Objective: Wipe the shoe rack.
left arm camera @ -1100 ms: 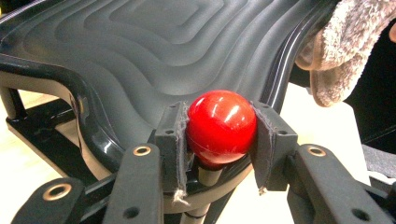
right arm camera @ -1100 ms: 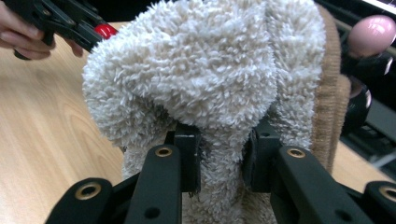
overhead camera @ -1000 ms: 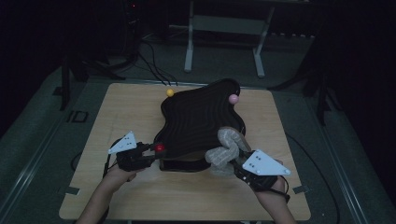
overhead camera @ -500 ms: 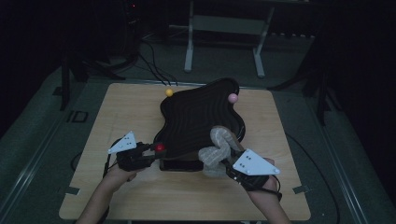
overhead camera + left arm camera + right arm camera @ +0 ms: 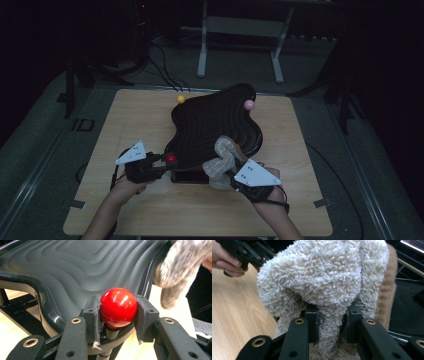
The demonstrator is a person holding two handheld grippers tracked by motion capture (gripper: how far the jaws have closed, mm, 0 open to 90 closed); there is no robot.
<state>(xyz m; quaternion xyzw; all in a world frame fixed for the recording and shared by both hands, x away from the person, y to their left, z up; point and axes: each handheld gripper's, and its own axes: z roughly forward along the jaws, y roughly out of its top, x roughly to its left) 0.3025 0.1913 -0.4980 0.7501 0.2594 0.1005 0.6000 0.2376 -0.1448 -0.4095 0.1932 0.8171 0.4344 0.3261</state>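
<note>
Your left gripper [image 5: 161, 162] clamps the red ball [image 5: 118, 308], jaws closed on both its sides, at the near-left corner of the black ridged tray [image 5: 210, 125]. Your right gripper [image 5: 329, 323] pinches a fold of the fluffy white cloth [image 5: 324, 282], which drapes over the tray's near edge, just beside the right gripper. A yellow ball [image 5: 181, 99] and a pink ball [image 5: 248, 104] sit at the tray's far corners, well apart. The tray rests on the wooden table [image 5: 125, 120].

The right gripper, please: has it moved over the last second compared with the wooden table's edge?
Yes. The right gripper, shut on the fluffy cloth, has slid left along the table's near edge, toward the red ball.
</note>
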